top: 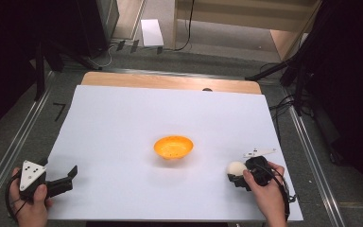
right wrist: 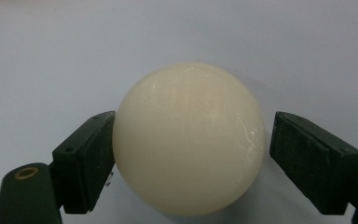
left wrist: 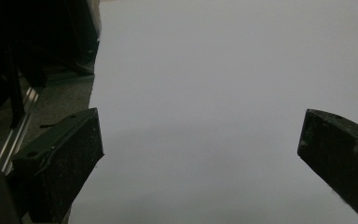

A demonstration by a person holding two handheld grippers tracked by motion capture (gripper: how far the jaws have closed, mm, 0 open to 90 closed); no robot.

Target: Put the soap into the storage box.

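Right gripper (top: 237, 180) sits at the near right of the white sheet (top: 123, 123) that covers the table, held in the person's right hand (top: 264, 189). A cream ball (right wrist: 189, 137) lies on the sheet between its jaws. In the right gripper view the left jaw touches the ball's side, while a narrow strip of sheet shows between the ball and the right jaw. The jaws are thus partly closed around the ball but not clamped on it from both sides; the ball rests on the sheet, not lifted. In the high view the ball (top: 237, 168) shows just beyond the gripper's tips.

Left gripper (top: 68, 177) rests at the near left edge of the sheet, held in the left hand (top: 28, 203). Its jaws stand wide apart with nothing but bare sheet between them.

An orange bowl (top: 173, 147) stands upright near the middle of the sheet, to the left of and farther off than the ball, well apart from both grippers.
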